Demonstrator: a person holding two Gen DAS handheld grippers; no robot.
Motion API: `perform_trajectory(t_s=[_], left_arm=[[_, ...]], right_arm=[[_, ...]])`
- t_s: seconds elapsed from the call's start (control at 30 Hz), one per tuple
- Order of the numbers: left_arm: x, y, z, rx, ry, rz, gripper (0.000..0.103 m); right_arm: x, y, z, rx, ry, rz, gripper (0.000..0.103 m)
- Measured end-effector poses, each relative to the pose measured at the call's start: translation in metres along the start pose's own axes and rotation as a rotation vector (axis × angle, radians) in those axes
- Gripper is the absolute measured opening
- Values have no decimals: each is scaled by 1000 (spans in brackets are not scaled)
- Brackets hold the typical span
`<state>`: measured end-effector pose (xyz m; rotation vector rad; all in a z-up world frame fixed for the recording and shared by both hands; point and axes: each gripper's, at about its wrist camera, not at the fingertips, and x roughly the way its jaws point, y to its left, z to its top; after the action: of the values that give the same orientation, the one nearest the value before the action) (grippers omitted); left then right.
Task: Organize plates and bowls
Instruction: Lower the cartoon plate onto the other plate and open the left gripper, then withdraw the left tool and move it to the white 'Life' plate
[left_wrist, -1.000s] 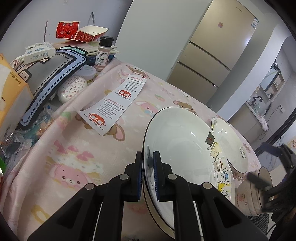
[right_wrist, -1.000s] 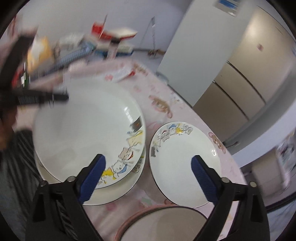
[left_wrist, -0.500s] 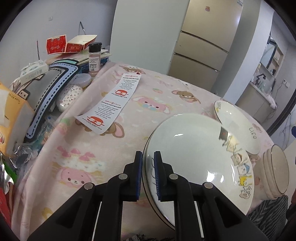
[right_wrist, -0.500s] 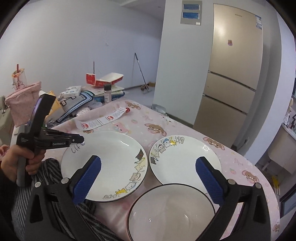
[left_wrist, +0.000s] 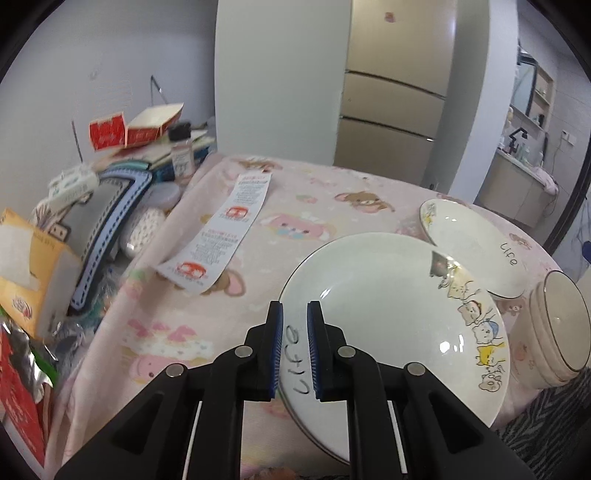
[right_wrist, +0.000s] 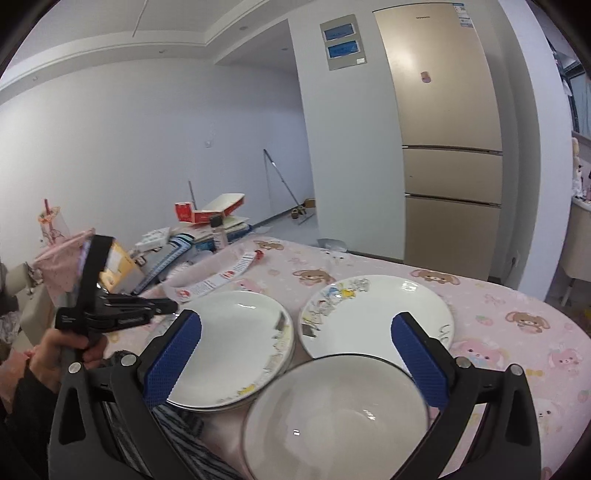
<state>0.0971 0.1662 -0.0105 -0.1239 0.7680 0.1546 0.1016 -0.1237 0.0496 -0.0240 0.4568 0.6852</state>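
A white cartoon-print plate (left_wrist: 388, 306) (right_wrist: 229, 343) lies flat on another plate at the near table edge. My left gripper (left_wrist: 295, 306) (right_wrist: 173, 306) hovers over its near rim. The jaws stand a narrow gap apart, the word "life" shows between the pads, and nothing is pinched. A second decorated plate (left_wrist: 476, 247) (right_wrist: 376, 317) lies to the right. A pink-sided bowl (left_wrist: 557, 328) (right_wrist: 336, 417) stands in front of that plate. My right gripper (right_wrist: 295, 321) is wide open above and behind the bowl, with nothing between its fingers.
A paper leaflet (left_wrist: 225, 236) lies on the pink blanket-covered table (left_wrist: 332, 206). Boxes, a spice bottle (left_wrist: 181, 155) and clutter pile up at the table's left end. A person's hand (right_wrist: 62, 354) holds the left gripper, with striped cloth below the table edge. A fridge (right_wrist: 450, 147) stands behind.
The plate, held tilted by its rim in the left gripper, now lies flat on the lower plate, and the pads no longer clamp it. The right gripper levelled out and opened a little wider.
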Motion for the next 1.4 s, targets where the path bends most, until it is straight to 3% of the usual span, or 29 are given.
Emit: perform_trajectory(t_s=[0.07,0.13,0.17,0.2,0.4,0.73,0.83,1.0,1.2,1.33,1.4], left_arm=[[-7,-5,1,30,-34,5,29],[-17,-8,4,34,-86,-2,90],[-25,-7,6,25,-131,-11,100],[-34,-7,8,9,-179,-29,103],[-82,-12,33,-35,-282,-152,103],[-144,-84,96,69,-389,-290,103],[-156,-103,118,83,-432,-305,103],[-159,-118,153,50,-469,-395,103],[-118,-121,180,68,-414,-461,103],[-57,-116,196,37,-276,-435,103],[-29,-112,193,26,-211,-456,103]], right_arm=[[-2,-3,1,-13,-4,-19,103],[-7,-3,7,-22,-29,-24,103],[-11,-3,11,-25,-46,-28,103],[-14,-3,15,-26,-58,-30,103],[-41,3,46,-89,-119,-58,103],[-81,10,121,-141,-253,-63,103],[-87,5,141,-138,-283,-47,103],[-87,-13,167,-87,-308,-6,103],[-54,-39,162,-69,-245,7,103],[-28,-65,149,-18,-182,6,103],[-16,-81,140,12,-154,-5,103]])
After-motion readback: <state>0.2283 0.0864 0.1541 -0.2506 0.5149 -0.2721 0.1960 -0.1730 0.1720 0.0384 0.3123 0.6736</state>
